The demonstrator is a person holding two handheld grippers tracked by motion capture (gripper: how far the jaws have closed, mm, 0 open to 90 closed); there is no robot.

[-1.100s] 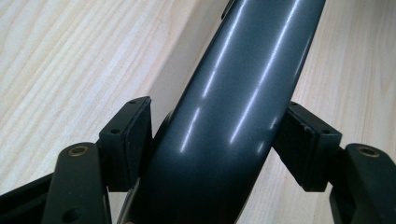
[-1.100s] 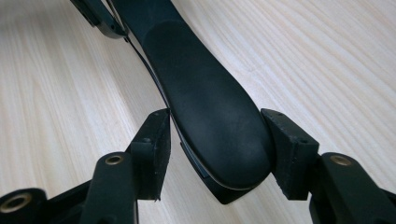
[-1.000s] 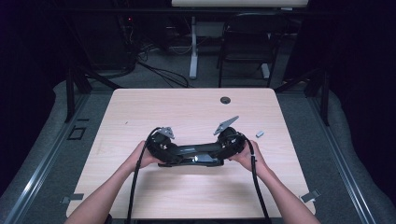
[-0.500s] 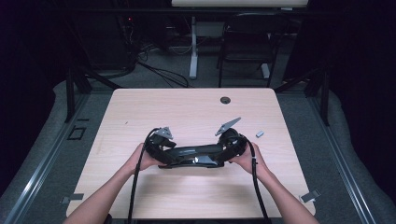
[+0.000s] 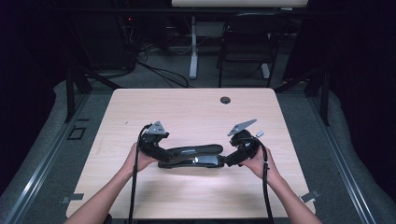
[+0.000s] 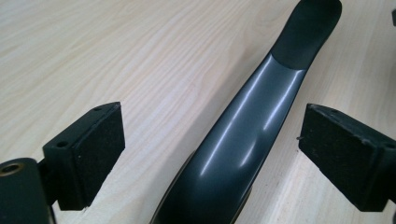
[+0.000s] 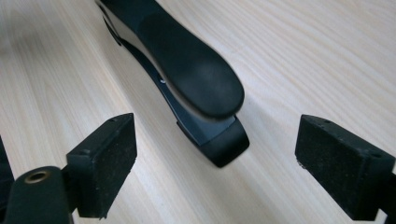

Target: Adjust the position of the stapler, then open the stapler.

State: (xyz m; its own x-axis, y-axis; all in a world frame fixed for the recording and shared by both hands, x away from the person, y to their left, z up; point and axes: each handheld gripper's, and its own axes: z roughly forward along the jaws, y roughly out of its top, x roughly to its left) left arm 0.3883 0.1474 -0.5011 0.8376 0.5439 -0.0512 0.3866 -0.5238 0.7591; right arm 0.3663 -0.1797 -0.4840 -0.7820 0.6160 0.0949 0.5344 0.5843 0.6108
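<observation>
Bench: a pale wood-grain bench (image 5: 187, 107) with rounded corners, bare over its far half; a small dark round grommet (image 5: 225, 100) sits near the far edge, right of centre.
Stapler: a long black stapler (image 5: 191, 156) lies flat on the bench, near the middle and toward the near side, its length running left to right.
Stapler close up: in the left gripper view its glossy dark top (image 6: 252, 116) runs away between the pads; in the right gripper view its matte rounded end (image 7: 196, 79) lies on the wood ahead of the pads.
Left tool: the left tool (image 5: 161, 151) is at the stapler's left end; its jaws have just been opening and now stand wide, the pads clear of the stapler that lies between them.
Right tool: the right tool (image 5: 231, 160) is at the stapler's right end; its jaws have just been opening too and stand wide, gripping nothing, the stapler's tip just ahead of the pads.
Hands: forearms enter from the near edge, one to each tool, with a black cable trailing from each.
Room: dark, with a grey floor (image 5: 327, 154) around the bench, loose cables and a white stand leg (image 5: 193, 51) beyond the far edge, and a chair frame to its right.
</observation>
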